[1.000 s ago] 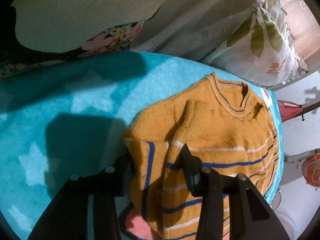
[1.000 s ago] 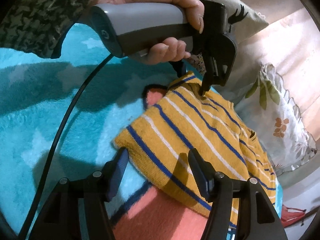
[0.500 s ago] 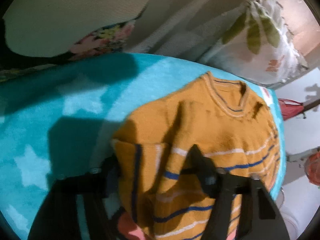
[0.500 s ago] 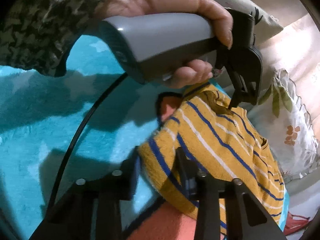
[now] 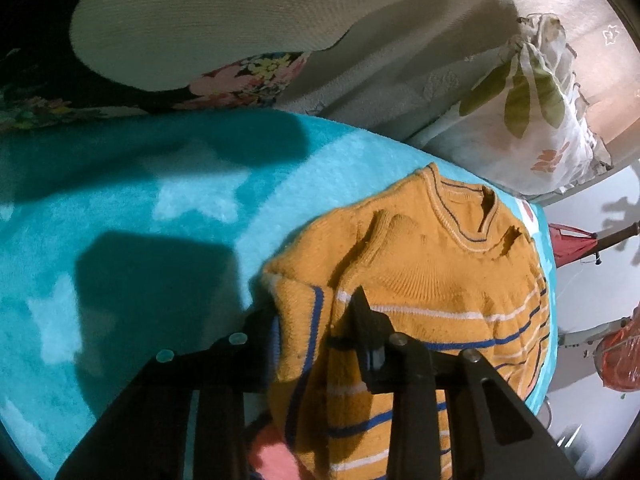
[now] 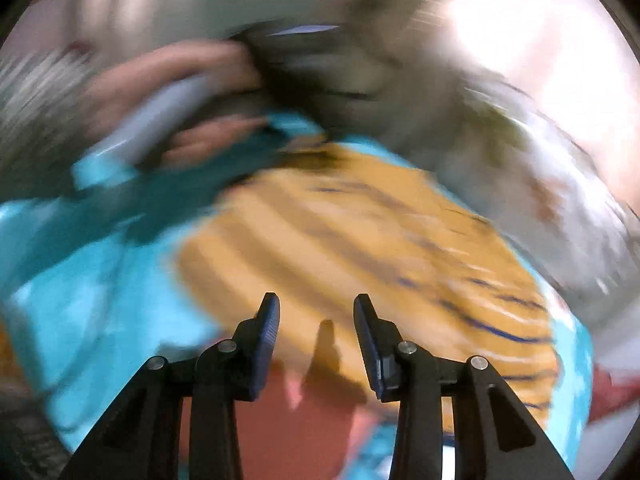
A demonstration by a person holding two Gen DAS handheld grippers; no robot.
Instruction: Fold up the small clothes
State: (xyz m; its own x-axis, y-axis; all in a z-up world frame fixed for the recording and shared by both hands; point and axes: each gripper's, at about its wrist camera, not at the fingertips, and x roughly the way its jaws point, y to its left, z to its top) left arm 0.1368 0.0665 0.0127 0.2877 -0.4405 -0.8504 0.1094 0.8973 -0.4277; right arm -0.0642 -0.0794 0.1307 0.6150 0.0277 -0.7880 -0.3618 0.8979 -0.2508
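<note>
A yellow knit sweater with blue and white stripes lies on a turquoise star blanket. My left gripper has a raised fold of its striped side bunched between the fingers; the jaws are closing on it. In the right wrist view everything is smeared by motion. My right gripper hangs above the sweater with its jaws opening and nothing between them. A person's hand on the other gripper's grey handle shows blurred at the upper left.
A leaf-print pillow, a cream woven cushion and a dark floral cloth line the far side. The blanket's edge drops off just right of the sweater, by a red object. A coral patch marks the blanket near me.
The right gripper narrowed on the sweater's lower corner, then let it go, opened and swung up and away. The left jaws have drawn closer together on the fold.
</note>
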